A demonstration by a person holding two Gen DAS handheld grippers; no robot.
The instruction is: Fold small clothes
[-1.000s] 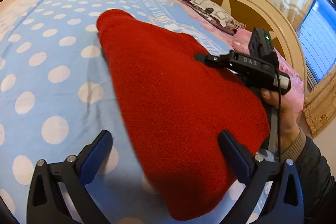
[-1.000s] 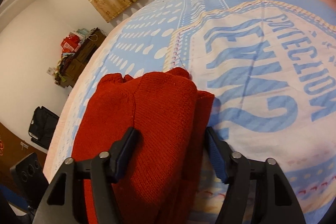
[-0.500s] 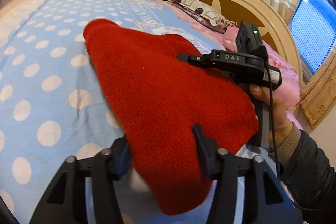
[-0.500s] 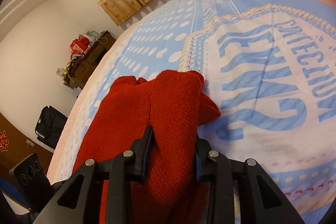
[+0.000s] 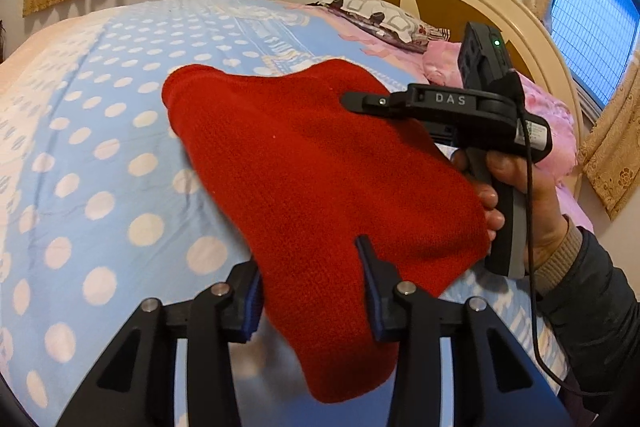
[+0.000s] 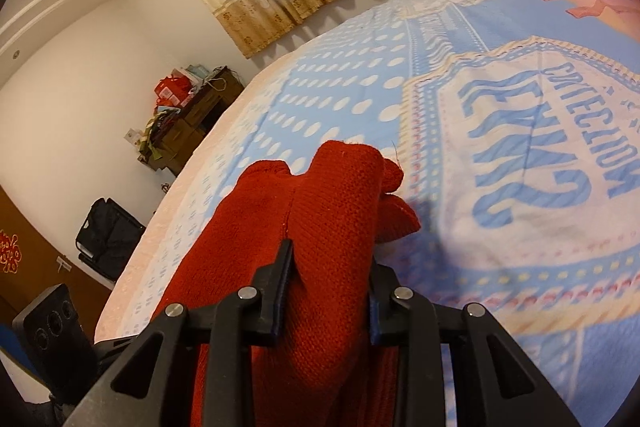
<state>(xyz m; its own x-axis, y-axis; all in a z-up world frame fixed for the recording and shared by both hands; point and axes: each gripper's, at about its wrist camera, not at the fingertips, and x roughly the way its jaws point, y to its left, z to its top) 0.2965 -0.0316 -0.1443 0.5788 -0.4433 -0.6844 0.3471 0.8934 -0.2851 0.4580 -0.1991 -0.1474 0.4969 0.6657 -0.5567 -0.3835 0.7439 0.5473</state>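
Gripping the red knit garment with both tongs, my left gripper and right gripper stayed clamped above the bedspread.

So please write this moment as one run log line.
left gripper: shut on red knit garment | right gripper: shut on red knit garment | garment partly lifted over bed

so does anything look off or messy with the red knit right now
Nothing damaged or spilled. The red knit garment is bunched rather than flat: both the left gripper and right gripper pinch thick folds, and one small flap pokes out sideways onto the bedspread.
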